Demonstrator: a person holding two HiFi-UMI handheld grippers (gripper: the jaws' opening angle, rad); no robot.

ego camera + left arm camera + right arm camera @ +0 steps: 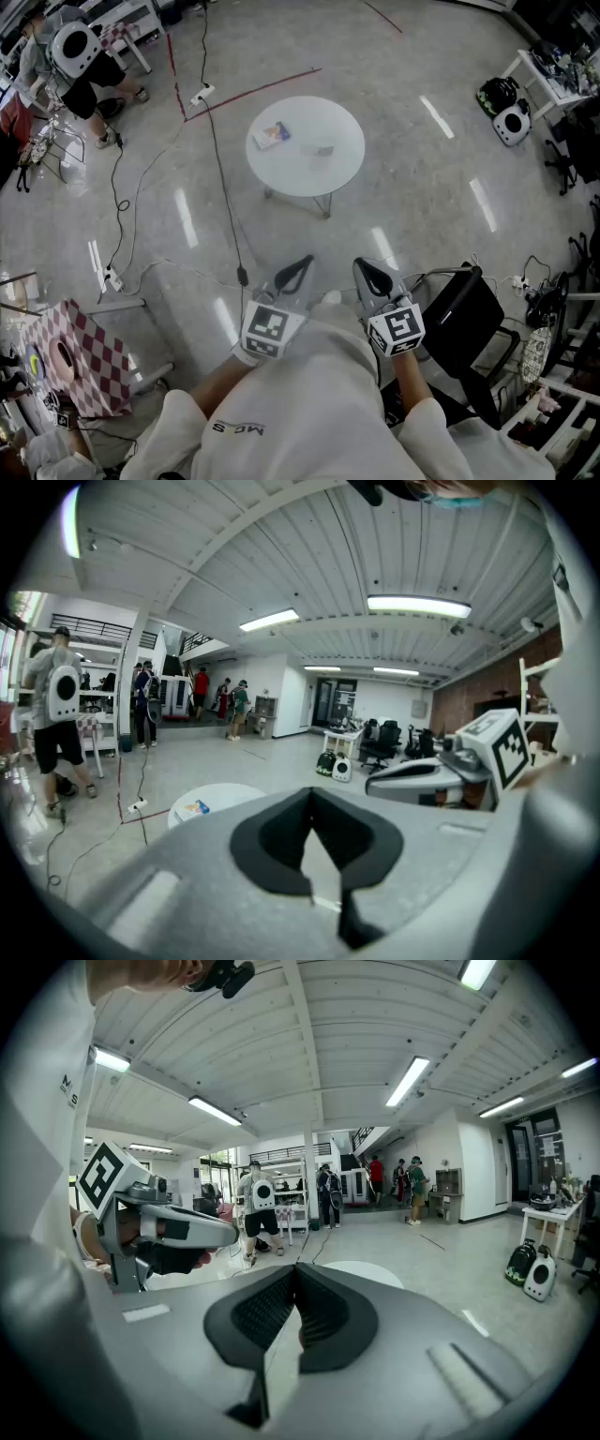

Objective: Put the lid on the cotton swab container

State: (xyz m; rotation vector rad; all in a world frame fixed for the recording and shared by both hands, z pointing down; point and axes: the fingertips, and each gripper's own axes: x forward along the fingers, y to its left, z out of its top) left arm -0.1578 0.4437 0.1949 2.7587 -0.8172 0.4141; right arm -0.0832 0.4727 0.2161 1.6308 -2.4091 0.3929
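Left tongs (pixel 302 265) clenched, nothing between jaws. Right tongs (pixel 367 269) likewise clenched, empty. Both close to chest, pointing forward: likely carry pose, task not yet begun. Round white bench (pixel 309 178) well ahead, seemingly out of reach. On it small clear item (pixel 324 150), probably swab container; lid too small to tell. Coloured packet (pixel 272 134) near it.

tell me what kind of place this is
Probably an open-plan lab or workshop: a bare polished floor crossed by cables, a lone round white table, and strip lights on a panelled ceiling.
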